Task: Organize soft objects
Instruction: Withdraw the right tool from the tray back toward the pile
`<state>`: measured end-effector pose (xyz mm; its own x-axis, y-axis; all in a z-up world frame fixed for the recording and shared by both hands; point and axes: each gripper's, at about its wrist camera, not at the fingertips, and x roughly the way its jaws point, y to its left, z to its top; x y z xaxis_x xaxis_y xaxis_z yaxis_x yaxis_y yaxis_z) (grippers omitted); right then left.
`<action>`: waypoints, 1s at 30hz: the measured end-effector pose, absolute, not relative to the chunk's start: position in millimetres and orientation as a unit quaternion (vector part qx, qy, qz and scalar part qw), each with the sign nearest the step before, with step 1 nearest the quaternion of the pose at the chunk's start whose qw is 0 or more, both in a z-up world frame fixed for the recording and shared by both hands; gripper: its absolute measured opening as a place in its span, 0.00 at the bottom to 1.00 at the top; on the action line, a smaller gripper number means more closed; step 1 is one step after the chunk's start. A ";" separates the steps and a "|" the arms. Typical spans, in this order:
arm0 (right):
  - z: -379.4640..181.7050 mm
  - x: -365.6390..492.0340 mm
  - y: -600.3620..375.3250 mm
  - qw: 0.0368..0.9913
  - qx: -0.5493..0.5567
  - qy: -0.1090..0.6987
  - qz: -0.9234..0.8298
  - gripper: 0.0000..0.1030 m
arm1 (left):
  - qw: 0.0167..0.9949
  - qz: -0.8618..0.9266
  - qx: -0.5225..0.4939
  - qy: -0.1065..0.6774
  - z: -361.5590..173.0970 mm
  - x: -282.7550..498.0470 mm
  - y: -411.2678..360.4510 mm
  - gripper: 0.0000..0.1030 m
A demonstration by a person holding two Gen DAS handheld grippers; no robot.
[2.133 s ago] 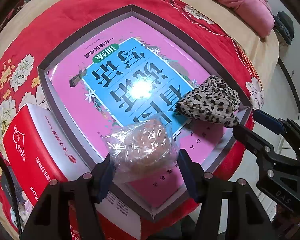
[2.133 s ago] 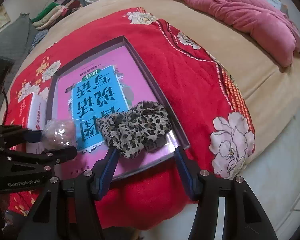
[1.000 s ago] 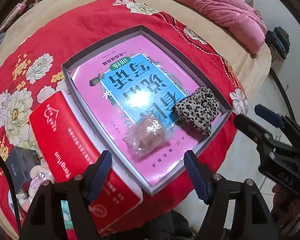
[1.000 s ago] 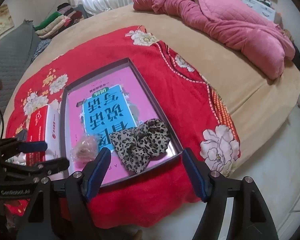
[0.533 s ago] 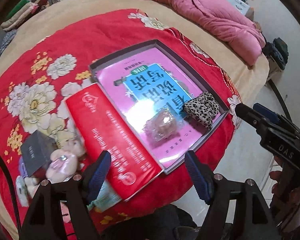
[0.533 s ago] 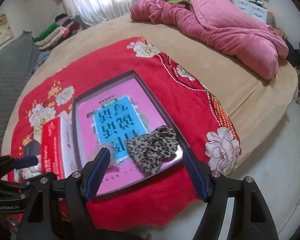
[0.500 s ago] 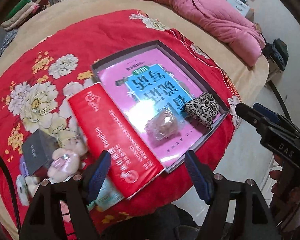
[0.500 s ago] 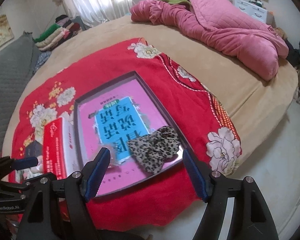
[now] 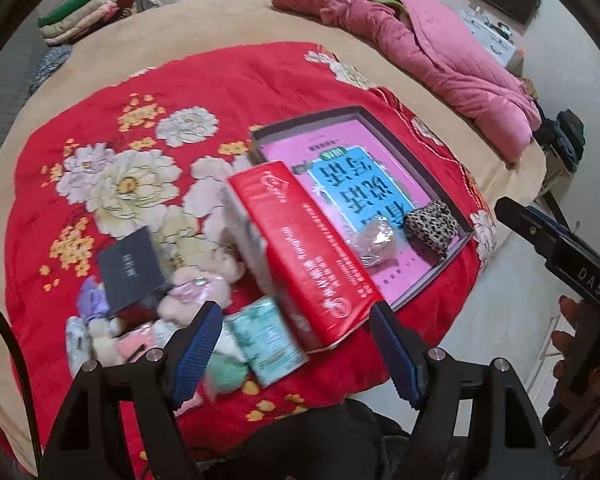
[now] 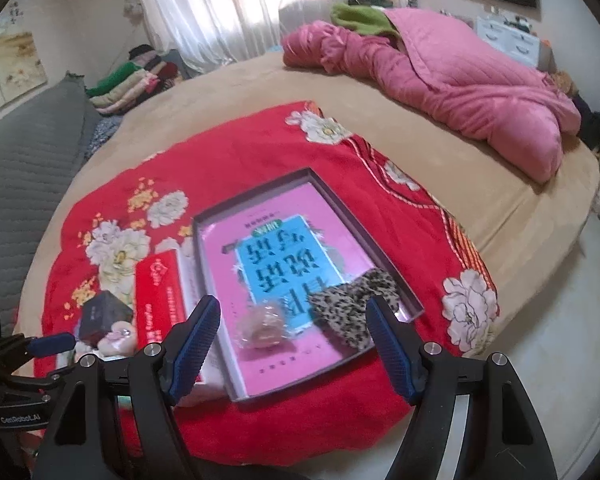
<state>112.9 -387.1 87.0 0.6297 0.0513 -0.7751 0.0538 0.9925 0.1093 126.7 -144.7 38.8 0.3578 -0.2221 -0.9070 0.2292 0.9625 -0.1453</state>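
A shallow grey tray (image 9: 384, 128) (image 10: 328, 192) with a pink and blue print inside lies on a red floral blanket. In its near end rest a leopard-print scrunchie (image 9: 432, 222) (image 10: 356, 300) and a pinkish soft ball in clear wrap (image 9: 374, 242) (image 10: 262, 326). Left of the tray, a heap of soft items (image 9: 180, 312) holds plush toys, pale pouches and a teal packet. My left gripper (image 9: 296, 348) hangs open and empty above that heap. My right gripper (image 10: 292, 340) is open and empty above the tray's near end.
A red and white box (image 9: 300, 248) (image 10: 160, 300) lies along the tray's left side. A dark small box (image 9: 130, 266) (image 10: 104, 314) sits by the plush heap. A pink quilt (image 10: 440, 80) lies across the beige bed; folded clothes (image 10: 128, 80) are stacked far left.
Both grippers have risen and pulled back from the tray, still open. The left view has swung left, bringing the heap of soft items and the dark box into sight.
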 end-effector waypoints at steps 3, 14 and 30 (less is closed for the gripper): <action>91.2 110.7 -368.7 0.903 0.048 0.428 0.014 0.74 | 0.828 -0.131 0.000 0.545 41.9 120.6 -133.3 0.73; 103.3 101.6 -312.1 0.908 0.015 0.414 0.062 0.74 | 0.841 -0.113 -0.028 0.529 56.2 102.6 -96.1 0.73; 119.2 91.1 -259.2 0.910 -0.016 0.398 0.114 0.74 | 0.853 -0.087 -0.057 0.512 67.5 88.8 -52.4 0.73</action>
<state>91.1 -259.2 119.2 0.6575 0.1942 -0.7280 -0.2202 0.9736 0.0608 88.8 -52.4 67.5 0.4613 -0.2065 -0.8629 0.0905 0.9784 -0.1858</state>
